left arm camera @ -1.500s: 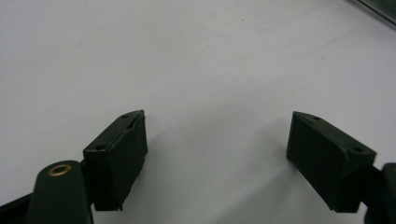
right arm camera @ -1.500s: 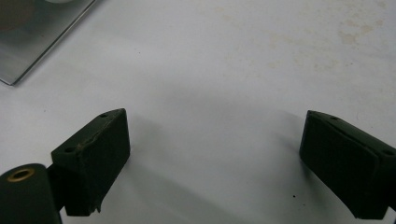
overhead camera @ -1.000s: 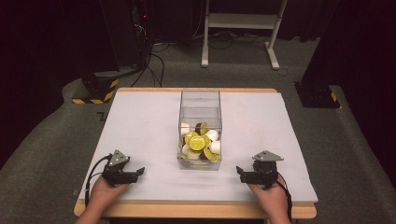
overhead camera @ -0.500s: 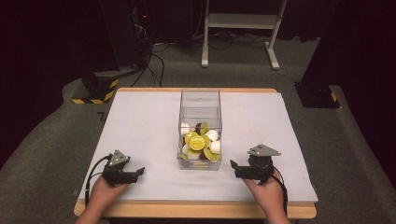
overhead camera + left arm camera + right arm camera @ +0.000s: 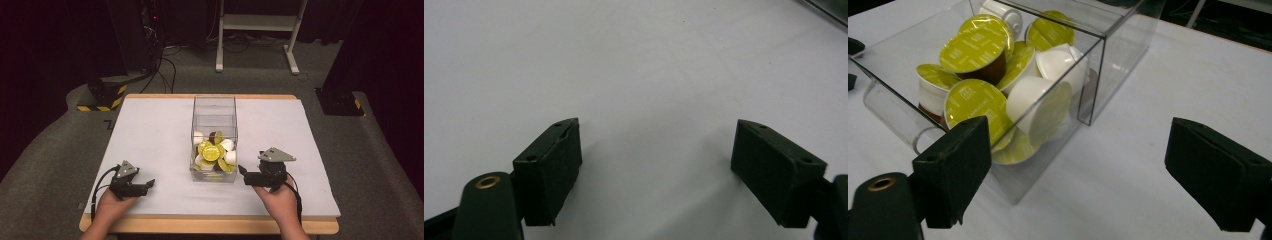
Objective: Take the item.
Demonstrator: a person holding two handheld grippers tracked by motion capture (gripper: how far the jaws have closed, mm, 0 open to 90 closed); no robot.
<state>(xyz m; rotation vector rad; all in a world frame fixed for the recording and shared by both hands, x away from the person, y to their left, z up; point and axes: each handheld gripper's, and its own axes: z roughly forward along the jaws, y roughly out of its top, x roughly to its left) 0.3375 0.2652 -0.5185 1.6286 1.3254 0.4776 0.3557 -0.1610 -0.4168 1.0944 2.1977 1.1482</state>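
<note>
A clear plastic box [image 5: 214, 119] stands at the middle of the white table top [image 5: 150, 130]. It holds several coffee capsules [image 5: 212, 152] with yellow-green lids or white bodies. My right gripper [image 5: 242, 173] hovers just right of the box's near corner and points at it. Its jaws stand open and have just been closing a little, with nothing between them. In the right gripper view the box [image 5: 1108, 55] and the capsules [image 5: 975, 45] lie just beyond the right gripper [image 5: 1080, 150]. My left gripper [image 5: 149, 184] rests near the table's front left, open [image 5: 654, 160] over bare table.
The table's wooden front edge [image 5: 210, 225] runs under both hands. Behind the table stand a white frame [image 5: 255, 25], a dark stand with a yellow-black striped base [image 5: 102, 95] and a black block [image 5: 340, 100] on the grey floor.
My right gripper has risen and moved left toward the box's near right corner. The left gripper and the box have stayed where they were.
</note>
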